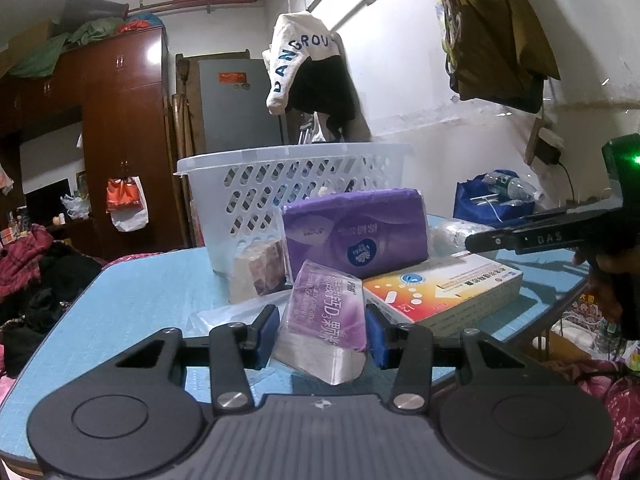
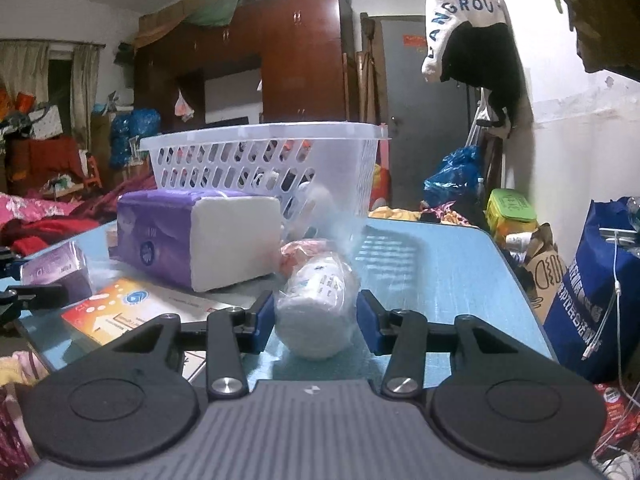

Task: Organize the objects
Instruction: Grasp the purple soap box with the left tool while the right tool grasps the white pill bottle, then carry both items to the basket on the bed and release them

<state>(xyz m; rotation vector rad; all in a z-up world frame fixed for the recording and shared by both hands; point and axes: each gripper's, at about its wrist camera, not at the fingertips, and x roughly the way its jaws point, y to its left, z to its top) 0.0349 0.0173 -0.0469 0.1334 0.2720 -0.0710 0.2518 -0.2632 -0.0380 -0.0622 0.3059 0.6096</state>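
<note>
Purple box [image 1: 326, 312] clamped in left jaws, bagged roll [image 2: 316, 312] in right

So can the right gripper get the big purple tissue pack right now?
Probably not yet. The right gripper already has a plastic-wrapped white roll between its pads, so its jaws are occupied. The purple tissue pack lies farther back, by the white basket.

brown wardrobe [image 1: 120, 128], hanging white garment [image 1: 296, 60]
</note>
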